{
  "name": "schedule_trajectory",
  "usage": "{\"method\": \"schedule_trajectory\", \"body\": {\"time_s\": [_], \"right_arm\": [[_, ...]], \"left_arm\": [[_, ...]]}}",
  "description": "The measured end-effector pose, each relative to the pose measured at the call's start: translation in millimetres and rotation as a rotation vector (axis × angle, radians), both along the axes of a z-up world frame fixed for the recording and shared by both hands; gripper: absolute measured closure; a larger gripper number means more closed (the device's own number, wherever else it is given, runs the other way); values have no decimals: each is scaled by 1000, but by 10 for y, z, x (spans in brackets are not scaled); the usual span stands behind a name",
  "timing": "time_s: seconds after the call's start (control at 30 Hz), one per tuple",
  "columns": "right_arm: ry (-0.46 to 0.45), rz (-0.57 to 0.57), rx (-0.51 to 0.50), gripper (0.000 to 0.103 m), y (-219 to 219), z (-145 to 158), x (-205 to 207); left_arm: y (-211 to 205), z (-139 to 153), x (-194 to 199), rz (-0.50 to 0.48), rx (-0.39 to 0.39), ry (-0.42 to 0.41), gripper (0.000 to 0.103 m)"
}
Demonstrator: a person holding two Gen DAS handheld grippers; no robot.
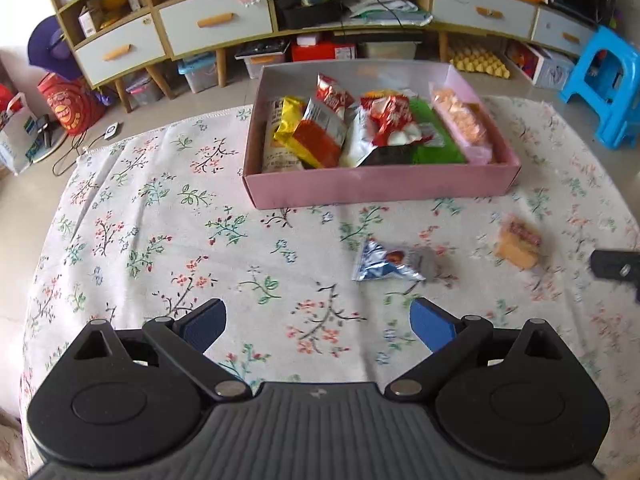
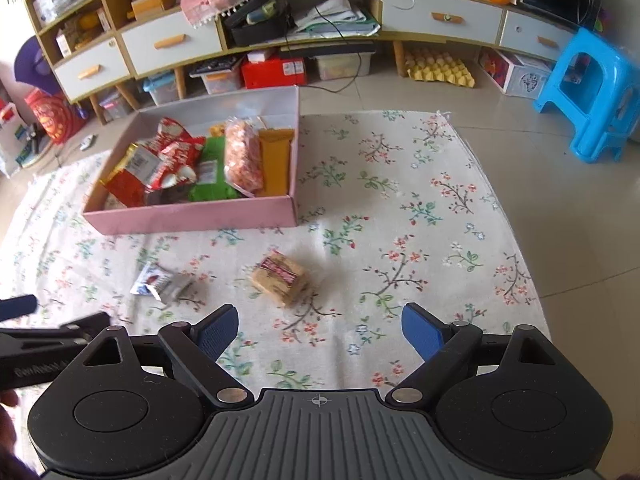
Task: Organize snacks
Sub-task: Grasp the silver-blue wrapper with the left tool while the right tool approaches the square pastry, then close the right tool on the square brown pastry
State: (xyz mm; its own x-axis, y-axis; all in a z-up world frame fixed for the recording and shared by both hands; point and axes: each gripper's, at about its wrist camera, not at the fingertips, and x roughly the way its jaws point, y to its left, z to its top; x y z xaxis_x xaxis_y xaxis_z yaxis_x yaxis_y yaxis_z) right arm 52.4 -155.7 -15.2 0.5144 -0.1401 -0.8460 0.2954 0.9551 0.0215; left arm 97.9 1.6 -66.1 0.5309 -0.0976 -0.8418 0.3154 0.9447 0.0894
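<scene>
Most snacks already sit in the pink box (image 1: 380,188) at your 12 o'clock, leaving two on the cloth: silver-blue packet (image 1: 386,266) and what looks like a tan biscuit pack (image 2: 280,282), with left gripper (image 1: 318,326) and right gripper (image 2: 320,330) both spread, holding nothing.

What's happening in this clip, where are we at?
A person is sorting snacks into a pink box on a floral cloth. Most packets already lie in the box. Two remain on the cloth: a silver-blue packet and a tan wrapped snack. The left tool and right tool are both open, holding nothing.
</scene>
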Motion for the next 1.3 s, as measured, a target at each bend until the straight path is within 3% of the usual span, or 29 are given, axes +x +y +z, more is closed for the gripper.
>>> {"method": "schedule_trajectory", "body": {"time_s": [0.17,0.27,0.4,0.53,0.6,0.63,0.67,0.7,0.83,0.93,1.07,1.3], "right_arm": [[33,-11,-10,12,-49,-106,80],[43,10,30,12,-14,-139,152],[43,24,-16,12,57,-139,222],[44,15,-1,12,25,-148,245],[39,15,5,13,5,-154,253],[38,14,10,14,-11,-164,255],[37,15,16,15,-26,-176,261],[37,17,18,15,-33,-192,271],[31,51,2,26,-40,-274,316],[21,104,-12,34,-14,-325,327],[5,214,-15,35,64,-428,312],[-102,325,-147,32,169,-532,311]], "left_arm": [[-114,-183,-38,-142,22,10,6],[-310,-263,-81,-246,72,-49,6],[-539,-341,-9,-307,145,-136,7],[-667,-449,154,-305,188,-123,23],[-665,-433,181,-303,154,-118,37],[-648,-413,196,-303,129,-97,57],[-626,-393,211,-297,97,-71,69],[-598,-375,219,-283,74,-56,73],[-458,-303,224,-250,5,-45,80],[-298,-232,260,-193,-95,0,88],[-86,-160,257,-141,-202,38,88],[92,-78,226,-104,-258,39,88]]}}
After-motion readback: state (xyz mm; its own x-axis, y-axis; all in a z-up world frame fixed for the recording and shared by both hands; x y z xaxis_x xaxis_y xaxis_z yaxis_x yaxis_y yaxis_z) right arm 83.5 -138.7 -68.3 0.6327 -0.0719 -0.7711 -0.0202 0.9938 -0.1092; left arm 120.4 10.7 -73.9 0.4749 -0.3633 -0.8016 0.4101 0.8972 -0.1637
